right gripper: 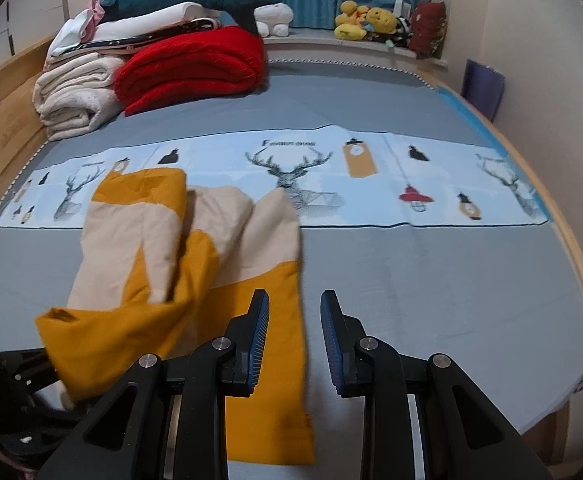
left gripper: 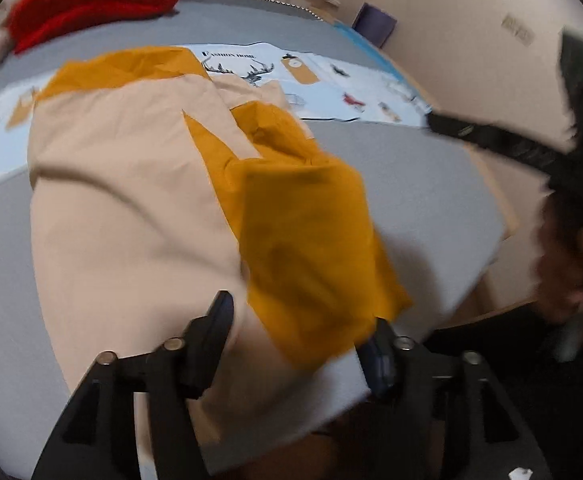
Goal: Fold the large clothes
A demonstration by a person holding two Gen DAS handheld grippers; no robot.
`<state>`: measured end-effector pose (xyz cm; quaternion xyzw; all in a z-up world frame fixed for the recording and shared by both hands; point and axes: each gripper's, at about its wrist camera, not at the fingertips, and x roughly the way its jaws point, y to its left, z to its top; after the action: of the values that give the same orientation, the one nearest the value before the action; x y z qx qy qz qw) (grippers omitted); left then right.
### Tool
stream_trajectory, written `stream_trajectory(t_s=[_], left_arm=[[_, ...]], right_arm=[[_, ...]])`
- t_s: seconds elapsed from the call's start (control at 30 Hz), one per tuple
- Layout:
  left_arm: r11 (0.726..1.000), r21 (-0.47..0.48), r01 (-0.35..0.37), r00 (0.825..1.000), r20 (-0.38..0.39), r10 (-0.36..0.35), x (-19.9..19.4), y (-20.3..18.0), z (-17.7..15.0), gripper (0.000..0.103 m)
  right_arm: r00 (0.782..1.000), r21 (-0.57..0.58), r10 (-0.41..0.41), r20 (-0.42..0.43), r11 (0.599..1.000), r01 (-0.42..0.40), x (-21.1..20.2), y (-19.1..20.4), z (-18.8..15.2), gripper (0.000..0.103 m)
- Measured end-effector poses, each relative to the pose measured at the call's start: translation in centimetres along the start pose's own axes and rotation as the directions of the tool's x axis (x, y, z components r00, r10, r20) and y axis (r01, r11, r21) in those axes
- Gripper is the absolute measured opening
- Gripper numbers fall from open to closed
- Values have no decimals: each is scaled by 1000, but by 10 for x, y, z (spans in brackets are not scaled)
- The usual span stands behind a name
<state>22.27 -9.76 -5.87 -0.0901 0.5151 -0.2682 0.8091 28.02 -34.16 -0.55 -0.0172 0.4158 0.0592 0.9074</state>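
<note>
A beige and mustard-yellow garment (left gripper: 131, 200) lies partly folded on the grey bed (left gripper: 411, 184). In the left wrist view a mustard sleeve (left gripper: 311, 248) drapes over the garment toward my left gripper (left gripper: 303, 328), whose jaws stand wide apart; the sleeve's end covers the right finger (left gripper: 375, 356). In the right wrist view the garment (right gripper: 195, 240) lies ahead and left. My right gripper (right gripper: 295, 308) is open and empty above the garment's mustard lower edge (right gripper: 275, 360). The left gripper shows at the left edge (right gripper: 31, 364) under a lifted mustard sleeve (right gripper: 103, 332).
A light blue printed cloth with deer (right gripper: 291, 176) lies across the bed behind the garment. Folded red (right gripper: 195, 64) and cream blankets (right gripper: 75, 92) are stacked at the far left. Plush toys (right gripper: 367, 20) sit on the windowsill. The person's head (left gripper: 571, 248) is at right.
</note>
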Motion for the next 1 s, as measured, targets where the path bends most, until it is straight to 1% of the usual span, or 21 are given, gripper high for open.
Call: stream_trajectory(t_s=[0.07,0.1,0.17,0.2,0.23,0.27,0.33,0.37,0.4,0.43,0.47,0.53,0.6,0.63,0.67,0.7,0.73,0.77,0.8,0.9,1.0], left_arm=[[998,-16,64,997,37,-64,-21,10,-4,55],[996,-28,86,994,75,-83,-36,16,-5,55],[993,-68,95,987,133,-85,-57,30,-8,55],[990,-111,85,985,162,-67,-67,43,-10,55],[986,-154,70,983,179,-41,-73,55,-13,55],[979,-198,48,982,189,-10,-78,66,-15,55],[960,-280,6,981,189,49,-84,89,-21,55],[952,-305,-6,981,185,65,-85,95,-23,55],[946,-322,-25,981,174,86,-85,101,-25,55],[944,-326,-46,981,163,104,-85,103,-27,55],[942,-322,-90,980,143,142,-83,104,-28,55],[940,-303,-160,973,111,201,-79,103,-29,55],[939,-287,-189,970,93,223,-73,98,-27,55],[940,-284,-191,970,91,225,-74,99,-29,55],[940,-282,-191,970,89,224,-72,99,-29,55],[941,-279,-192,971,87,224,-71,102,-30,55],[942,-274,-196,971,82,226,-68,101,-30,55],[942,-270,-199,971,79,227,-67,101,-30,55],[943,-267,-199,971,77,227,-66,101,-31,55],[943,-264,-203,971,71,229,-61,98,-28,55],[941,-271,-204,971,68,230,-59,97,-28,55]], right_arm=[[1000,-2,22,-8,1000,-22,3,10,0,29],[999,1,42,-14,999,-42,5,15,0,29],[995,19,92,-33,996,-92,10,24,1,31],[991,32,128,-50,991,-126,15,28,1,35],[982,48,173,-75,984,-170,21,34,0,37],[975,58,201,-91,979,-196,25,37,0,39],[949,107,289,-129,955,-276,36,45,-2,43],[926,143,341,-159,936,-320,44,49,-4,48],[910,166,372,-184,924,-344,50,53,-5,51],[897,179,388,-213,918,-354,57,57,-8,52],[889,176,385,-249,920,-350,64,63,-11,52],[886,144,359,-293,933,-330,71,73,-16,52],[887,91,325,-327,945,-313,76,85,-21,52],[891,62,303,-339,952,-300,78,90,-23,52],[893,43,287,-346,956,-290,79,92,-25,50],[896,26,272,-350,959,-281,78,93,-26,40],[897,11,258,-358,962,-272,79,95,-29,34],[897,6,252,-363,963,-268,80,94,-29,22],[898,3,248,-365,964,-265,80,93,-30,13],[905,-11,263,-335,959,-283,70,88,-26,8],[914,-22,305,-267,946,-323,50,82,-20,6]])
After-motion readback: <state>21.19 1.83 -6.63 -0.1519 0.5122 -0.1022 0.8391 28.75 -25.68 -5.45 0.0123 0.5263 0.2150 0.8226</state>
